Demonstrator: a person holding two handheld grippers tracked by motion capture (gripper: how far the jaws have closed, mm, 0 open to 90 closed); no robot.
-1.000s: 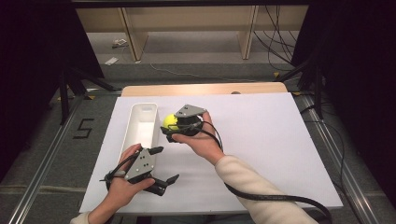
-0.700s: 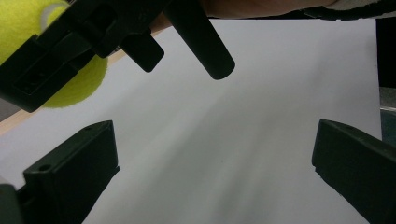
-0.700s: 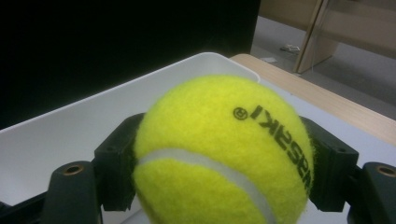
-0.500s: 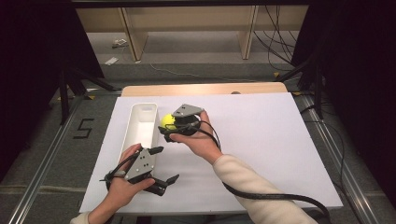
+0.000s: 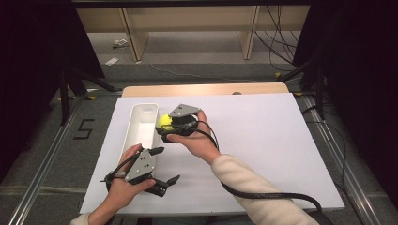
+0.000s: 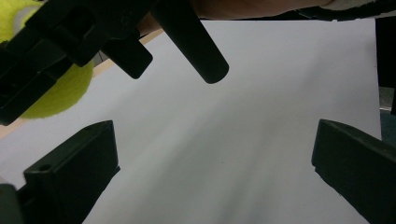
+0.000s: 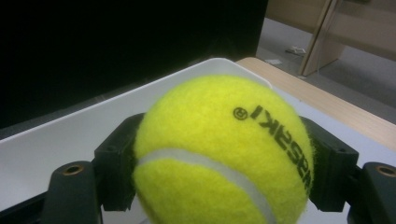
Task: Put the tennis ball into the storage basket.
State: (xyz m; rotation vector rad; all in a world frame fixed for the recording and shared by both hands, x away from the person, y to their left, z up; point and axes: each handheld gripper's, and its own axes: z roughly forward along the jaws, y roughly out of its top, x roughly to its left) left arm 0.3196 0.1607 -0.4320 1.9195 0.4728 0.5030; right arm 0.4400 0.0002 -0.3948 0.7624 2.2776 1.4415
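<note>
My right gripper is shut on a yellow tennis ball, holding it just off the right rim of a long white tray. In the right gripper view the ball sits pressed between both black jaws, with the tray right behind it. My left gripper rests near the table's front edge, below the tray, open with nothing between its jaws. In the left gripper view its jaws stand wide apart over white paper, and the ball shows at upper left in the other gripper.
A white sheet covers the table, with a strip of wooden tabletop at the far edge. The right gripper's black cable trails across the front right. Wooden shelving stands on the floor beyond.
The right gripper has crept slightly left toward the tray with the ball. The left gripper has stayed put.
</note>
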